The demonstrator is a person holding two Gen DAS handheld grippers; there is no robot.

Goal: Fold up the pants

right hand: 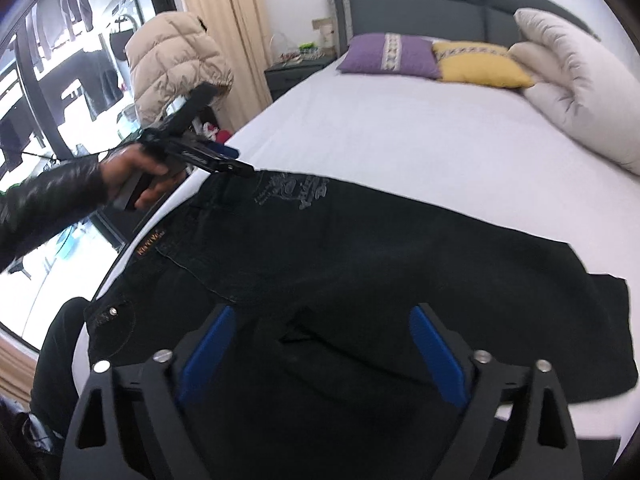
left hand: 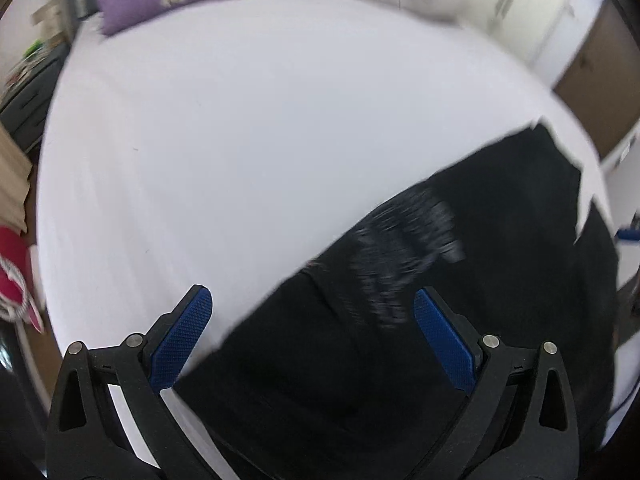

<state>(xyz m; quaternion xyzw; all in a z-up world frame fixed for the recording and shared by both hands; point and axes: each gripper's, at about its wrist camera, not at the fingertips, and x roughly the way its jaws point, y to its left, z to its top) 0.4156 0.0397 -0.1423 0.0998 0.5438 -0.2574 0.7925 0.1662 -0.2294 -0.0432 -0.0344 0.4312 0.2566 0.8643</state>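
Black pants (right hand: 360, 272) lie flat across the near part of a white bed (right hand: 400, 140), folded, with a grey print (right hand: 292, 192) near the far edge and the waistband at the left. My right gripper (right hand: 320, 320) is open just above the pants, empty. My left gripper (left hand: 312, 304) is open and empty above the pants' (left hand: 440, 320) far edge, one blue pad over the sheet (left hand: 240, 140). The left gripper (right hand: 236, 162) also shows in the right wrist view, held in a hand at the pants' far left corner.
Purple pillow (right hand: 392, 54), yellow pillow (right hand: 480, 66) and a large white pillow (right hand: 580, 80) lie at the grey headboard (right hand: 420, 4). A beige puffer jacket (right hand: 176, 60), curtain and window stand left of the bed. A nightstand (right hand: 296, 70) is at the bed's far left.
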